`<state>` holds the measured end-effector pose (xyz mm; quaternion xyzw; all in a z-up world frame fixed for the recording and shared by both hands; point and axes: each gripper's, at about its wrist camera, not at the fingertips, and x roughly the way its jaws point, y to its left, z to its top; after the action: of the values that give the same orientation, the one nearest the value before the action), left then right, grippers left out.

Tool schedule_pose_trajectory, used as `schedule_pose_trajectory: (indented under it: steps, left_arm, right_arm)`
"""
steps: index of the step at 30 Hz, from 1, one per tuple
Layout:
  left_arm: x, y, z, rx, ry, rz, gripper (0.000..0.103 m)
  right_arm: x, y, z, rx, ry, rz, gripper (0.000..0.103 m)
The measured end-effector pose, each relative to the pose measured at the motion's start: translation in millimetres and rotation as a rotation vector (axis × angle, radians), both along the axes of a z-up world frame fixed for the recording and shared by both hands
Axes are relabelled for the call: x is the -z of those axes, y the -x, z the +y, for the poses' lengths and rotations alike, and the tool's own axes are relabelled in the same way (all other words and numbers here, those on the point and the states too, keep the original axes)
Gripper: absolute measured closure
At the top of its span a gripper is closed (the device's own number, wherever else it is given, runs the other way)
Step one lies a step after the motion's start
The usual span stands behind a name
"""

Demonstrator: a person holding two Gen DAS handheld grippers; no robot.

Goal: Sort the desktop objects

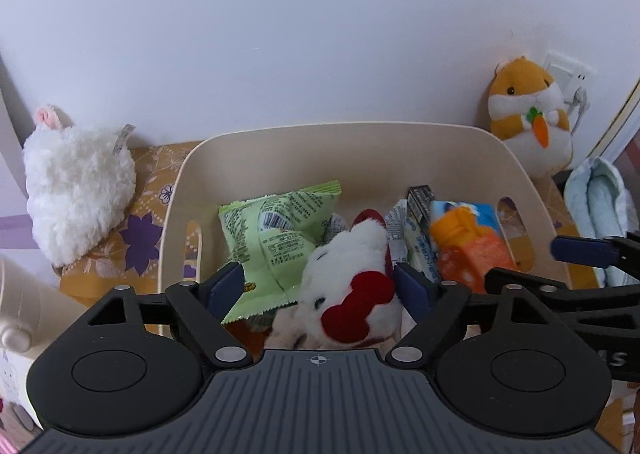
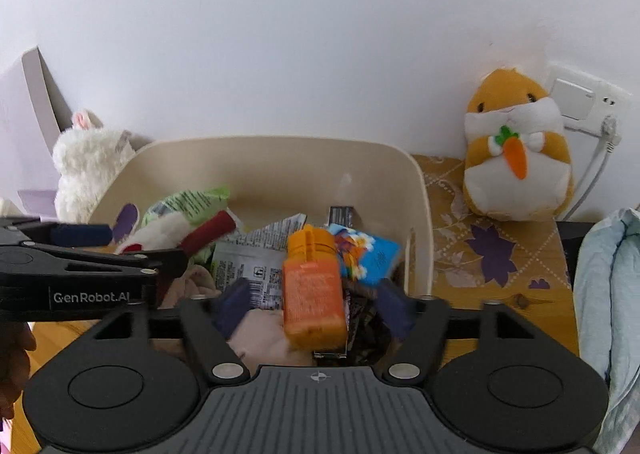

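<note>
From the left wrist we see the left tongs [image 1: 318,286] spread wide over a cream bin [image 1: 280,150]. A white plush with a red bow [image 1: 352,294] lies between the blue pads; the right pad touches its side while the left pad stands clear of it, so the tongs are open and not clamping. Inside the bin, beside the plush, lie a green snack packet [image 1: 276,230], an orange bottle [image 1: 468,250] and a blue packet [image 1: 476,214]. A fluffy white rabbit [image 1: 76,194] sits on the patterned worktop [image 1: 148,214] left of the bin, and an orange hamster plush holding a carrot [image 1: 528,114] stands against the wall at the right. One finger of the right tongs [image 1: 582,250] enters from the right edge.

From the right wrist we see the right tongs [image 2: 316,306] also parted, their pads on either side of the orange bottle [image 2: 314,294] without touching it; the view is a little blurred here. The bottle lies on the pile of packets in the bin [image 2: 420,190], the blue packet [image 2: 368,254] just behind it. The left tongs [image 2: 80,254] reach in from the left above the white plush [image 2: 168,234]. The hamster plush [image 2: 516,158] stands on the worktop [image 2: 480,254] right of the bin.
</note>
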<state>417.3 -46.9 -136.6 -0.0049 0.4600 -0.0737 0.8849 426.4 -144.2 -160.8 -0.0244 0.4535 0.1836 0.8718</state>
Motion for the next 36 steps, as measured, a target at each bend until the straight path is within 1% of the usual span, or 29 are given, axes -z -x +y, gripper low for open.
schedule_pose_trajectory:
  steps: [2,4,7,9,13,17,19,21,22,24,27,29,34,36]
  left_arm:
    - [-5,5,3,0.009,-0.003,-0.004,0.019]
    - [-12,11,5,0.027,-0.016,-0.01,0.019]
    - [-20,23,10,0.047,-0.031,-0.019,0.019]
    - [-24,32,13,0.058,-0.036,-0.02,0.019]
    - [-34,54,23,0.036,-0.066,-0.053,0.019]
    - [-45,76,37,0.027,-0.044,-0.058,0.019]
    - [-52,89,42,0.028,-0.05,-0.066,0.019]
    - [-59,102,46,0.022,-0.075,-0.071,0.019]
    - [-62,109,49,0.016,-0.077,-0.071,0.019]
    - [-67,122,55,0.005,-0.068,-0.065,0.019]
    - [-72,143,66,-0.012,-0.036,-0.038,0.019]
    - [-74,159,73,-0.021,-0.026,-0.032,0.019]
    - [-82,197,85,-0.002,-0.008,-0.02,0.019]
    - [-89,214,89,0.005,-0.007,-0.038,0.019]
  right_arm:
    - [-7,5,-4,0.01,-0.017,-0.001,0.022]
    - [-16,13,-6,0.015,-0.022,-0.007,0.014]
    - [-28,26,-11,0.033,-0.028,-0.027,0.012]
    - [-34,36,-16,0.053,-0.048,-0.02,0.011]
    - [-44,57,-23,0.079,-0.061,-0.019,0.009]
    - [-53,84,-30,0.119,-0.091,-0.01,0.009]
    - [-57,98,-30,0.123,-0.076,-0.015,0.009]
    - [-62,110,-29,0.128,-0.054,-0.017,0.009]
    - [-66,116,-30,0.123,-0.066,-0.011,0.009]
    - [-72,129,-31,0.118,-0.082,-0.013,0.009]
    - [-83,152,-28,0.102,-0.068,-0.033,0.009]
    - [-87,167,-27,0.093,-0.076,-0.028,0.009]
    - [-94,211,-24,0.06,-0.08,-0.015,0.009]
    - [-97,227,-22,0.043,-0.08,-0.012,0.009]
